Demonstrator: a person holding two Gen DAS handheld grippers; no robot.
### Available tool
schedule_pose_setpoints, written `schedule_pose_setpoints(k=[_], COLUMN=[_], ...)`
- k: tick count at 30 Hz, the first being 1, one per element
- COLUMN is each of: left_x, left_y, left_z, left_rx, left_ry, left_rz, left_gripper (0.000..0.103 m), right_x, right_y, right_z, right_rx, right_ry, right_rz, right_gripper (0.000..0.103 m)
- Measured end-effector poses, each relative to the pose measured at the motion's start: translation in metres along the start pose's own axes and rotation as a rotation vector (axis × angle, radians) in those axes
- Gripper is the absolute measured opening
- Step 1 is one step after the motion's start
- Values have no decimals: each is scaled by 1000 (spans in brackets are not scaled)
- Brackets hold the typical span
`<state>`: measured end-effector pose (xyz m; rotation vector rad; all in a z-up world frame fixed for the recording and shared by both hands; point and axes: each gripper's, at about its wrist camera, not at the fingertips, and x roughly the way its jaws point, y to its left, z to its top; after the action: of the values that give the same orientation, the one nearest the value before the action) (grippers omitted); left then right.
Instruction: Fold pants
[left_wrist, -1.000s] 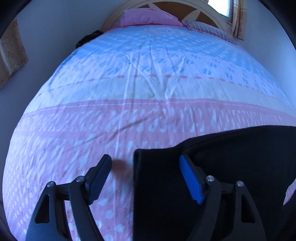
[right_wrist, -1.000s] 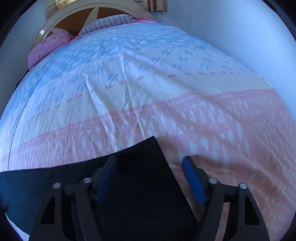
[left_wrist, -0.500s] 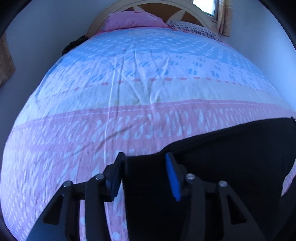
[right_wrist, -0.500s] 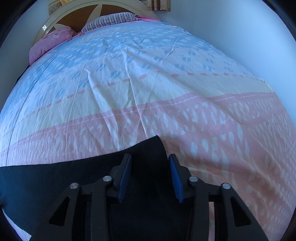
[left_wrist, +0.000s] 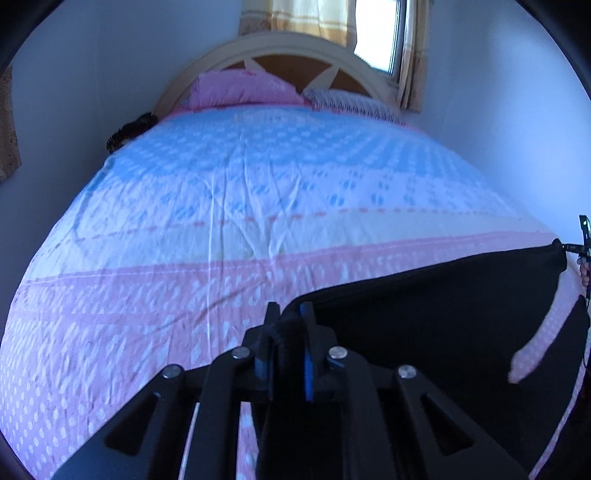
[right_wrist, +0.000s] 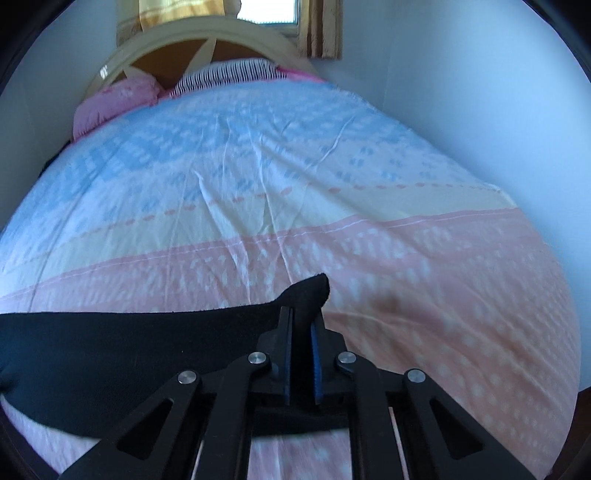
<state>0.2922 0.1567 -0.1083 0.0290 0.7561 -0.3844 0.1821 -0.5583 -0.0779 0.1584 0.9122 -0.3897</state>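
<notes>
Black pants (left_wrist: 436, 314) hang stretched just above the pink end of the bed. My left gripper (left_wrist: 287, 314) is shut on their left corner, cloth bunched between the blue pads. In the right wrist view the pants (right_wrist: 110, 354) run off to the left, and my right gripper (right_wrist: 302, 317) is shut on their right corner, whose tip pokes up past the fingers. At the far right of the left wrist view the other gripper (left_wrist: 583, 243) holds the opposite corner. The lower part of the pants is hidden behind the gripper frames.
The bedspread (left_wrist: 258, 206) is banded blue, cream and pink with wrinkles. A pink pillow (left_wrist: 240, 88) and a striped pillow (left_wrist: 351, 103) lie against the curved headboard (left_wrist: 295, 48). Walls close in on both sides; a curtained window (left_wrist: 376, 33) is behind the headboard.
Both grippers went from open around the pants' corners to shut on them, then lifted, raising the edge off the bed. Both views now tilt up toward the headboard and window.
</notes>
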Motion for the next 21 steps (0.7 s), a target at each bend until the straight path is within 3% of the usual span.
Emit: schedule_pose_setpoints(k=[6,12,15,21], left_x=[-46,-94,-102,-79], left_y=[-8,-12,-14,-13], left_z=[-15,-55,-79,-135], left_rx=[-21,-21,-29,-25], left_ry=[-117,-193,-191,-97], left_rz=[-71,-127,-144,-121], left_gripper=[12,12,12,13], right_x=[-60,-117,-126,-117], right_y=[-19,-48,-57,-58], right_z=[-28,-80,-108,-162], right_rx=[31,49,39,-34], right_ry=[-102,-176,-155,-50], right_rz=[29,51,57,28], right_gripper=[7,7,7,8])
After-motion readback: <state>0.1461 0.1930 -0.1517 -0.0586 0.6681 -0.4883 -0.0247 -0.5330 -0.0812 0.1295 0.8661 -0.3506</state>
